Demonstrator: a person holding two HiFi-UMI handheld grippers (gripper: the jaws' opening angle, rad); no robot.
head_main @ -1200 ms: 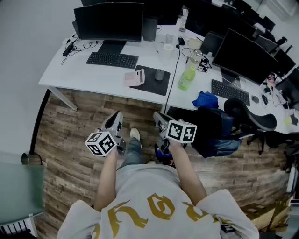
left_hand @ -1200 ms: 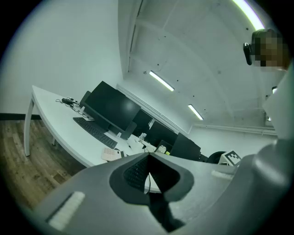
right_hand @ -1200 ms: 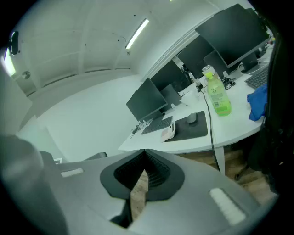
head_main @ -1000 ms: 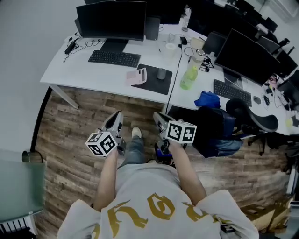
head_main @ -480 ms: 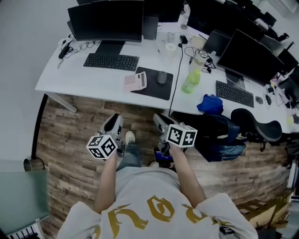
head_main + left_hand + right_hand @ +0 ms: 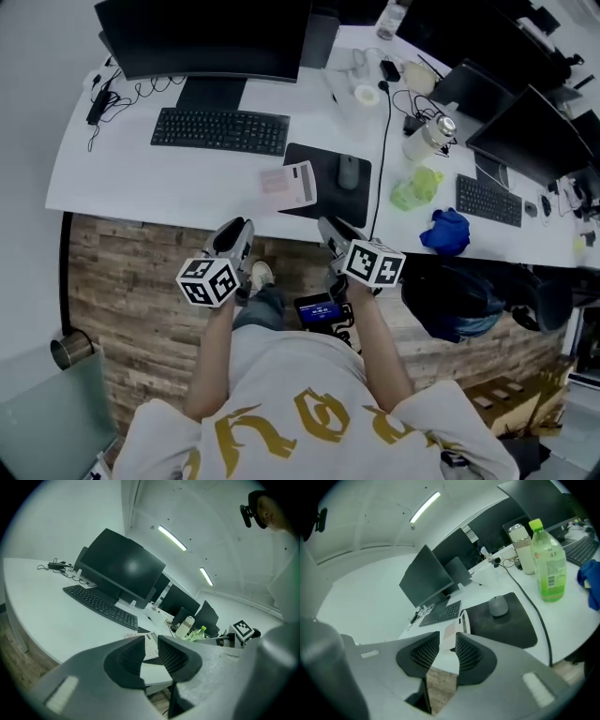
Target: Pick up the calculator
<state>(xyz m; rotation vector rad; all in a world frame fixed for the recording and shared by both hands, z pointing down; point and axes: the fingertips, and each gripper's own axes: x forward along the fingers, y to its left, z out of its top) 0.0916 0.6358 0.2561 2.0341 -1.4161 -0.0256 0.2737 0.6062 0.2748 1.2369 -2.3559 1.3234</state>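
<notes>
The calculator (image 6: 289, 185) is a pale pink slab lying flat near the white desk's (image 6: 122, 178) front edge, its right side overlapping a black mouse pad (image 6: 330, 192). My left gripper (image 6: 236, 232) hovers at the desk's front edge just short of it, jaws a narrow gap apart and empty. My right gripper (image 6: 332, 228) hangs beside it to the right, also slightly open and empty. In the left gripper view the calculator (image 6: 149, 645) shows through the gap of that gripper (image 6: 151, 641). In the right gripper view the calculator (image 6: 457, 624) lies just past that gripper (image 6: 447, 639).
A grey mouse (image 6: 349, 172) rests on the pad. A black keyboard (image 6: 220, 131) and monitor (image 6: 202, 37) stand behind. A green bottle (image 6: 417, 189), a black cable (image 6: 382, 141) and a blue cloth (image 6: 450, 231) are to the right. A metal can (image 6: 67, 351) stands on the wooden floor.
The person has stepped towards the desk. Both grippers, earlier over the floor, now reach the desk's front edge, and the calculator lies much nearer to them. The jaws look unchanged.
</notes>
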